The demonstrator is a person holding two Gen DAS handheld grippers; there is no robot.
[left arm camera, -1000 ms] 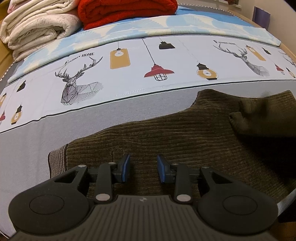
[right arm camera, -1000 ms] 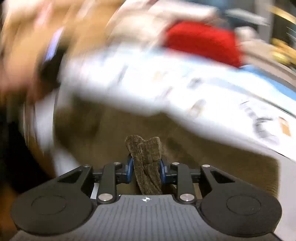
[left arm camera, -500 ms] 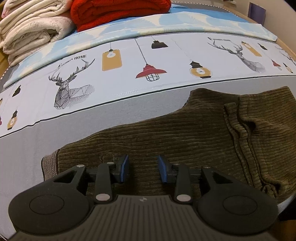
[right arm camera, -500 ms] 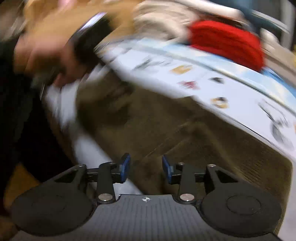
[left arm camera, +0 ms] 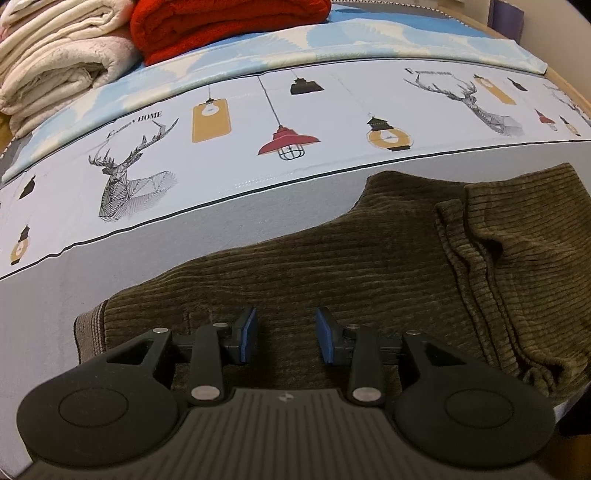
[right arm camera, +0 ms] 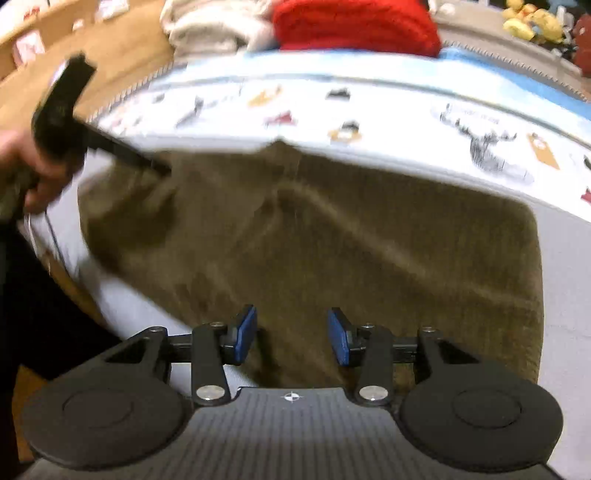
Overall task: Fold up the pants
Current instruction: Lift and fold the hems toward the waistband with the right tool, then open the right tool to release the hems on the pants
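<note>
Olive-brown corduroy pants point(left arm camera: 351, 266) lie folded on the bed, with a folded-over layer on the right point(left arm camera: 524, 236) and a ribbed cuff at the left end point(left arm camera: 88, 332). My left gripper point(left arm camera: 284, 336) is open and empty, low over the near edge of the pants. My right gripper point(right arm camera: 291, 336) is open and empty over the near edge of the pants point(right arm camera: 332, 236) in the blurred right wrist view. The left gripper also shows there, held in a hand point(right arm camera: 66, 122) at the pants' far left corner.
The bed sheet point(left arm camera: 258, 122) has deer and lantern prints, with a grey band point(left arm camera: 55, 280) beside the pants. Folded cream blankets point(left arm camera: 55, 55) and a red blanket point(left arm camera: 221, 22) are stacked at the back. The bed's edge runs at the lower right point(left arm camera: 569, 406).
My right gripper let go of the pants fabric it held and opened, leaving that layer folded over on the right. It then moved back. My left gripper stayed open and barely shifted.
</note>
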